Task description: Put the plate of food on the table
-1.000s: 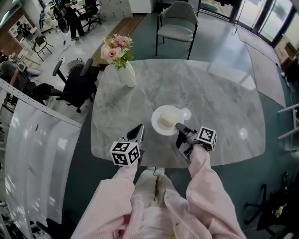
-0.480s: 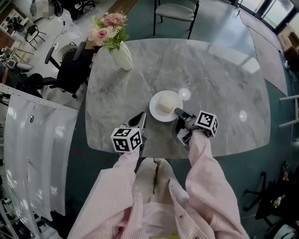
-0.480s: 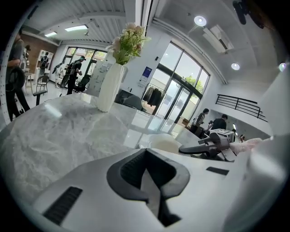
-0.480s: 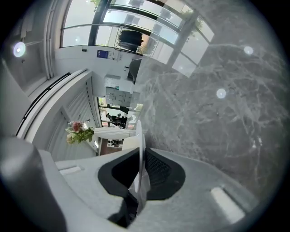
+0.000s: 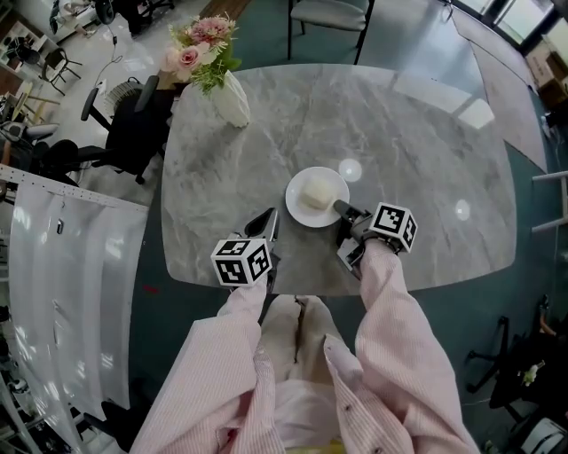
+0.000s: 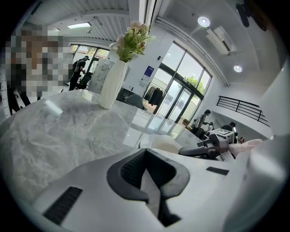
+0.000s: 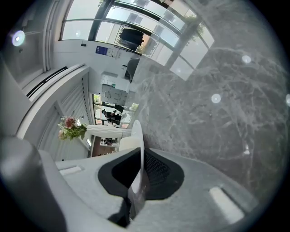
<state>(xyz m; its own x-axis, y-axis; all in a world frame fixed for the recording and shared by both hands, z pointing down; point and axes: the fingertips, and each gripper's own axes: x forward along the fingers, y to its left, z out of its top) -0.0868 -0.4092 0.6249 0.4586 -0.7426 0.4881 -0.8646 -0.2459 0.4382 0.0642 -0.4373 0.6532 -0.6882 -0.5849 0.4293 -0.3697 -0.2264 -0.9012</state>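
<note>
A white plate with a pale lump of food on it lies over the near middle of the grey marble table. My right gripper is shut on its near right rim; in the right gripper view the rim runs edge-on between the pads. Whether the plate rests on the table I cannot tell. My left gripper is shut with nothing in it, just left of the plate and near the table's front edge. The left gripper view shows the plate ahead and the right gripper behind it.
A white vase of pink flowers stands at the table's far left corner. A grey chair is beyond the far edge and a black office chair at the left. A white panel lies left of me.
The head view has shifted nearer over the table. The right gripper has kept its hold and carried the plate slightly further in from the front edge. The left gripper has stayed shut beside it.
</note>
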